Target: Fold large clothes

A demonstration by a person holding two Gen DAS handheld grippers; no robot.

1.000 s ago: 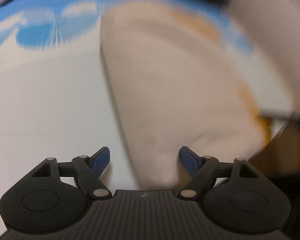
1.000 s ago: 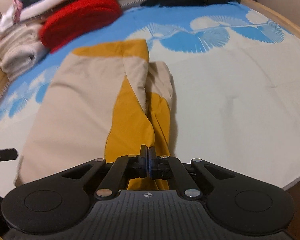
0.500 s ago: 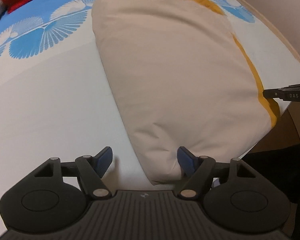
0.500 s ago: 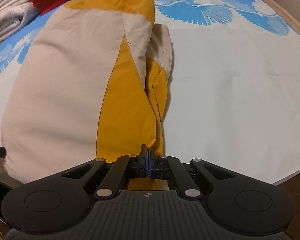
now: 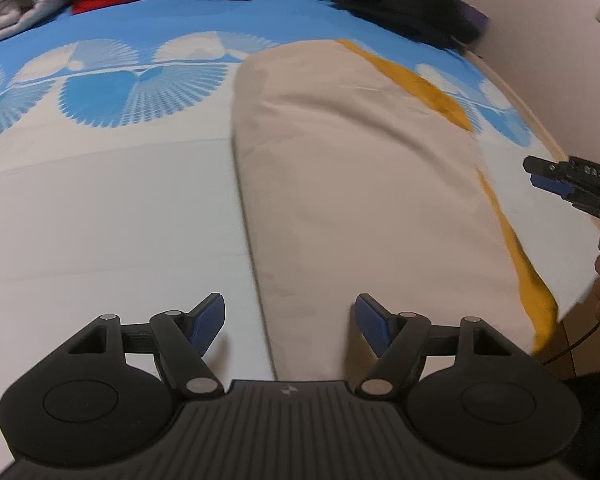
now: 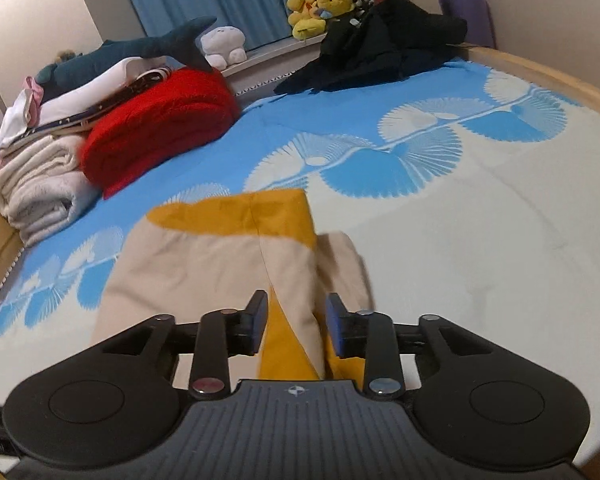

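A folded beige and mustard-yellow garment (image 5: 360,184) lies flat on the blue and white bedspread (image 5: 100,208). My left gripper (image 5: 288,316) hovers open over the garment's near left edge, and its pads touch nothing. In the right wrist view the same garment (image 6: 204,272) stretches away from my right gripper (image 6: 296,312). That gripper's jaws are opening; a yellow and beige fold shows in the gap between them, but the pads do not press on it. The right gripper (image 5: 560,180) also shows at the right edge of the left wrist view, with a hand below it.
At the back left are a folded red knit (image 6: 160,120), rolled pale towels (image 6: 36,188) and a stack of clothes. A black clothing heap (image 6: 380,48) lies at the far end, with plush toys behind it. The wooden bed rim (image 6: 540,72) runs along the right.
My right gripper let go of the yellow fabric: its jaws went from shut to apart, and it tipped up and drew back. The left gripper rose a little, still open.
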